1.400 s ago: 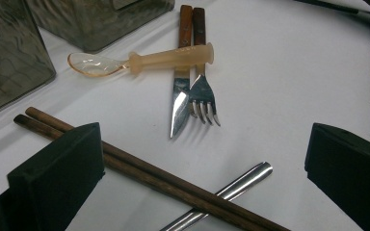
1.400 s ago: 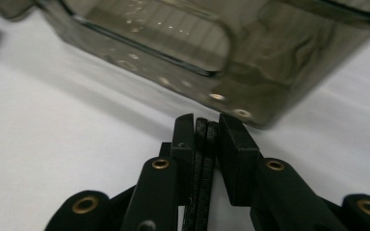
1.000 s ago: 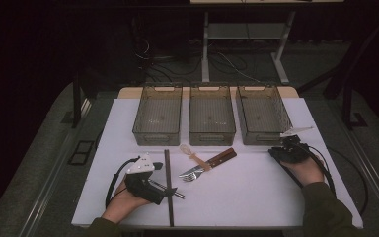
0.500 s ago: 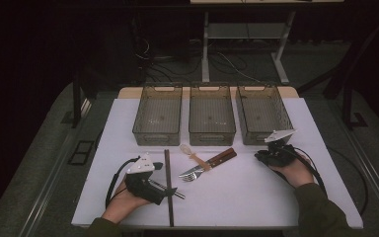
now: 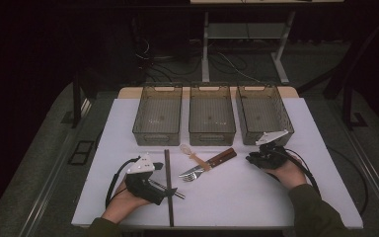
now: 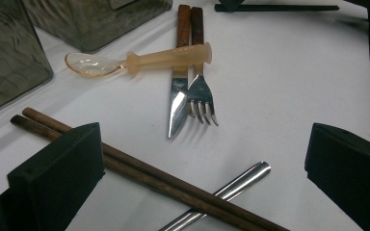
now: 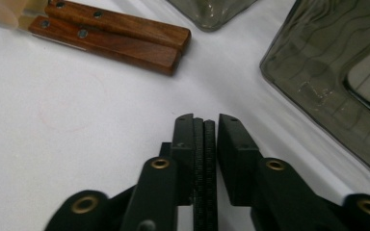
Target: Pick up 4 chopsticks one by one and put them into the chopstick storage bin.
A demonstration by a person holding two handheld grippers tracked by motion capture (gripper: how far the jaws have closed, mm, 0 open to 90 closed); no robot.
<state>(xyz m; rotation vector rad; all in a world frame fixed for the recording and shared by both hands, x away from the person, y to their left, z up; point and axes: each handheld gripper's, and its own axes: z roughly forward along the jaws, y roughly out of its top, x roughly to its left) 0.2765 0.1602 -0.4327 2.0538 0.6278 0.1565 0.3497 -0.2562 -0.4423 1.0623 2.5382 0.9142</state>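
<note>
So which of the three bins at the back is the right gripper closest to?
The rightmost bin. The right gripper sits just in front of its near corner; the middle bin and left bin lie farther off.

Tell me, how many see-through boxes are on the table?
3, side by side along the far edge of the white table: the left box, the middle box, the right box. None looks hidden.

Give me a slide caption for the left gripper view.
Plastic spoon lies across knife and fork, wooden chopsticks nearer.
</note>
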